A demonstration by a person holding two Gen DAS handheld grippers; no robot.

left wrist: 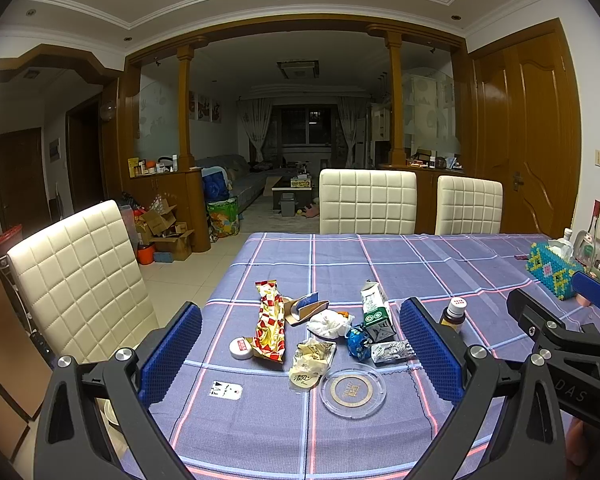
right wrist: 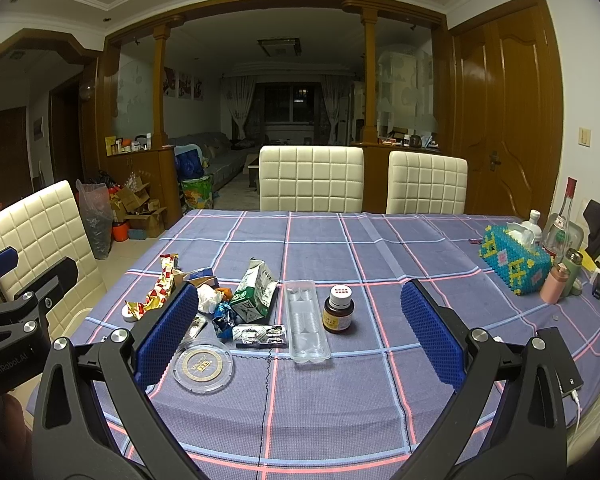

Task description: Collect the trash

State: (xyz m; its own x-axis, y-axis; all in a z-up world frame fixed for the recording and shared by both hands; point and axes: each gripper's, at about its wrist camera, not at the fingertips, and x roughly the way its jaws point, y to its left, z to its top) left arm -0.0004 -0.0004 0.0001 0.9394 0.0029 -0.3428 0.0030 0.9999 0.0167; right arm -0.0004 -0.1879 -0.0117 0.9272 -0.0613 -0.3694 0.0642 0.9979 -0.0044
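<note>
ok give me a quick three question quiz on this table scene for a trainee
1. True or false: both the left claw and the right claw are open and hold nothing.
2. What stands just right of the clear tray? A) brown bottle B) tissue box C) milk carton
3. Fill in: the glass ashtray lies at the ____ edge of the trash pile, on the tablecloth.

Key: 1 true; 2 A; 3 near
</note>
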